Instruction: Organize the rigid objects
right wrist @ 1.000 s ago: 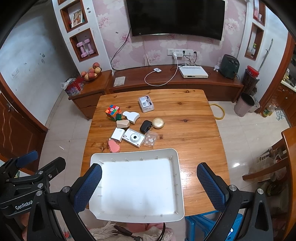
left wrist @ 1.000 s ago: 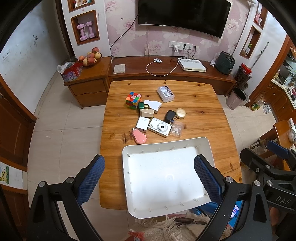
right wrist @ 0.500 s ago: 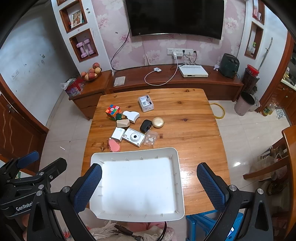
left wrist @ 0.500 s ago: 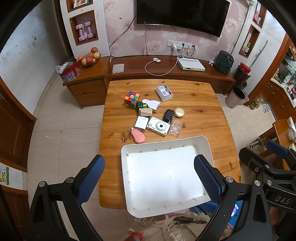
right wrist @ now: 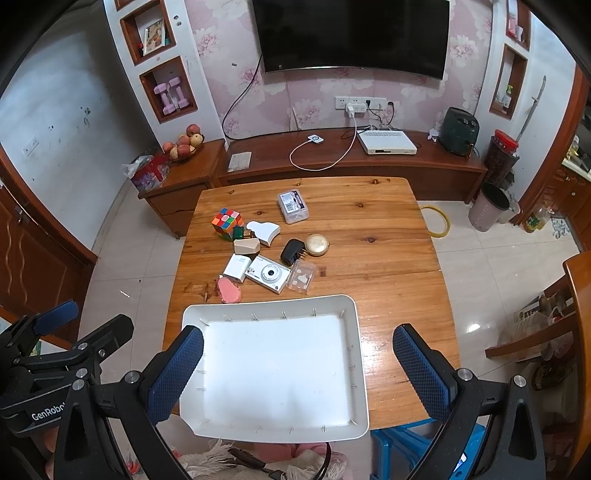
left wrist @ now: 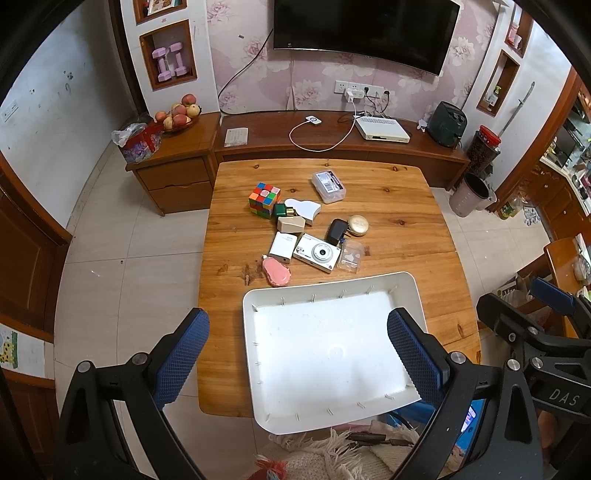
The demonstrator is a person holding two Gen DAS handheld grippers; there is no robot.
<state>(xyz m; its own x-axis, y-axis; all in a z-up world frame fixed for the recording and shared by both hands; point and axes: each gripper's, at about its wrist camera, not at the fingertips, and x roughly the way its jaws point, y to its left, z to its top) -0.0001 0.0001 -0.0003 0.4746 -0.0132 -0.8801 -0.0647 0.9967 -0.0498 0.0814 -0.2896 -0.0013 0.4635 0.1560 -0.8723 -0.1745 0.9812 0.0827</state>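
Table [left wrist: 424, 221] and tray [left wrist: 332, 284] unmoved; left gripper [left wrist: 297, 354] and right gripper [right wrist: 297, 369] remain released.

The left gripper [left wrist: 297, 345] is hovering with its jaws spread wide, gripping nothing. The right gripper [right wrist: 297, 363] is hanging beside it, equally wide apart, its blue pads [right wrist: 421, 373] bare.

A dark television [right wrist: 352, 35] hangs on the flowered wall, and everything else sits around it: below it a long wooden console [right wrist: 354, 162] carries a white set-top box [right wrist: 386, 142] and a looping white cable [right wrist: 321, 155]; to its left, pink dumbbells [right wrist: 170, 96] fill a niche above a fruit bowl [right wrist: 184, 144]; a bin [right wrist: 493, 206] stands lower right
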